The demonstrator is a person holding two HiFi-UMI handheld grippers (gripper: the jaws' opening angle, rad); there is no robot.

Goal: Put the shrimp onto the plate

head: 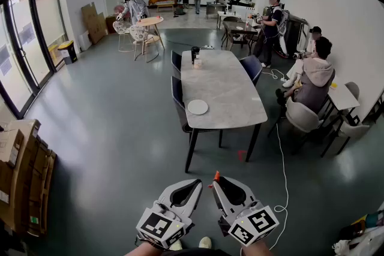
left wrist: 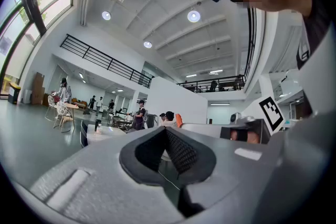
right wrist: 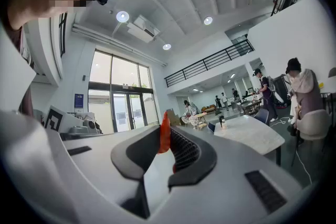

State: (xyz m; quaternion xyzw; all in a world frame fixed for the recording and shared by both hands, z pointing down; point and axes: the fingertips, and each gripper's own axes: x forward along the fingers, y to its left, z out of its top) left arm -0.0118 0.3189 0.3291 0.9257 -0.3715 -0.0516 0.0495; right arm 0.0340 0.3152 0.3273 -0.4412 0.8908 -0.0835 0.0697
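Shows the carry step, by judgement mid-task — shrimp (right wrist: pixel 165 132) pinched at the tips of the right gripper (head: pixel 216 179), jaws closed thin upon it, well short of the table (head: pixel 222 84). Left gripper (head: pixel 193 184) alongside, jaws together on nothing. Plate (head: pixel 197 107) bare near the table's near end. Calls next for an approach to the table, then release over the plate.

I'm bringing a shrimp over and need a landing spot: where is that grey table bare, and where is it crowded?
The table is bare across its middle and right side, from the white plate near the close left edge up to the dark cup and small white cup at the far left end. Only that far end is crowded. The plate looks empty.
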